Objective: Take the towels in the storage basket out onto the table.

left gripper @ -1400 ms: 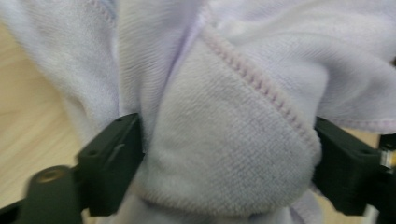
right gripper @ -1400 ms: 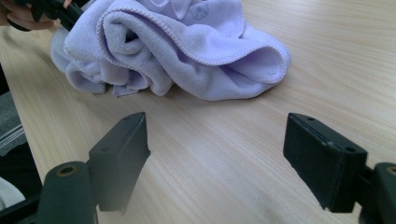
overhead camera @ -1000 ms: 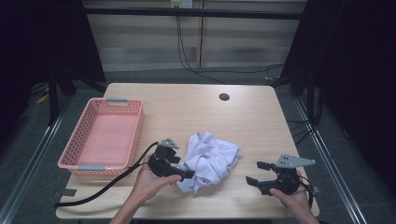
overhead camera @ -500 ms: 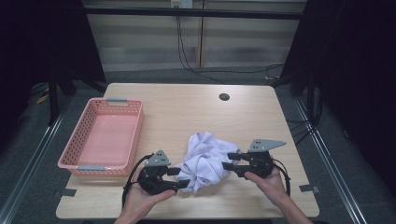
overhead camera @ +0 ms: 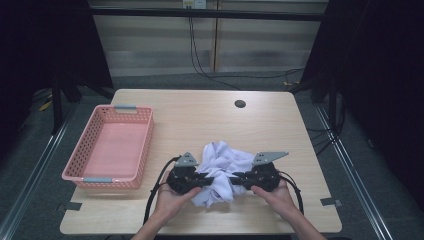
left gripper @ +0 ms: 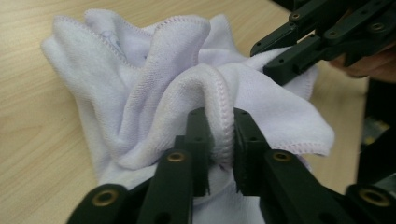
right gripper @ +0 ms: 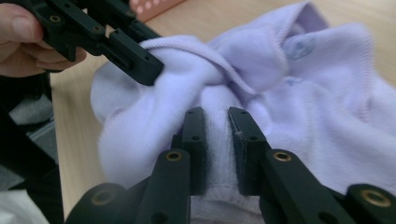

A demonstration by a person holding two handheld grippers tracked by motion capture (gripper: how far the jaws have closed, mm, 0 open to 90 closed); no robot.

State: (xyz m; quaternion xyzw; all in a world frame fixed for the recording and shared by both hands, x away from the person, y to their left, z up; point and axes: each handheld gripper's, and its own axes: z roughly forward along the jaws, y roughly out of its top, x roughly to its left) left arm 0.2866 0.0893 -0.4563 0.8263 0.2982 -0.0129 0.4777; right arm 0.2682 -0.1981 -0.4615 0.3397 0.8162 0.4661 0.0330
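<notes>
Dark curtains and a pale wall panel with hanging cables close off the far side of the room, and my wooden desk (overhead camera: 200, 107) sits lit in the middle of it.

At the left of the desk stands a pink basket (overhead camera: 142, 145) with a latticed wall; I see nothing lying in it. It is well apart from my work, and nothing stands between it and the cloth. Far right of centre, a small dark round hole (overhead camera: 240, 104) marks the desktop.

Near me, a little right of the basket, my left tool (overhead camera: 207, 180) points rightward into the crumpled white towel (overhead camera: 222, 157), which lies bunched on the near middle of the desk. In the left gripper view its jaws have just been closing and now pinch a raised, stitched fold of the towel (left gripper: 140, 93) between their pads.

My right tool (overhead camera: 236, 179) comes in from the right, facing the left one across the heap. Its jaws have likewise just been closing, and in the right gripper view they clamp a thick ridge of the towel (right gripper: 299, 84). The two tools grip the towel close together on its near side, their tips near each other but apart, my hands (overhead camera: 172, 197) cradling each body from below.
</notes>
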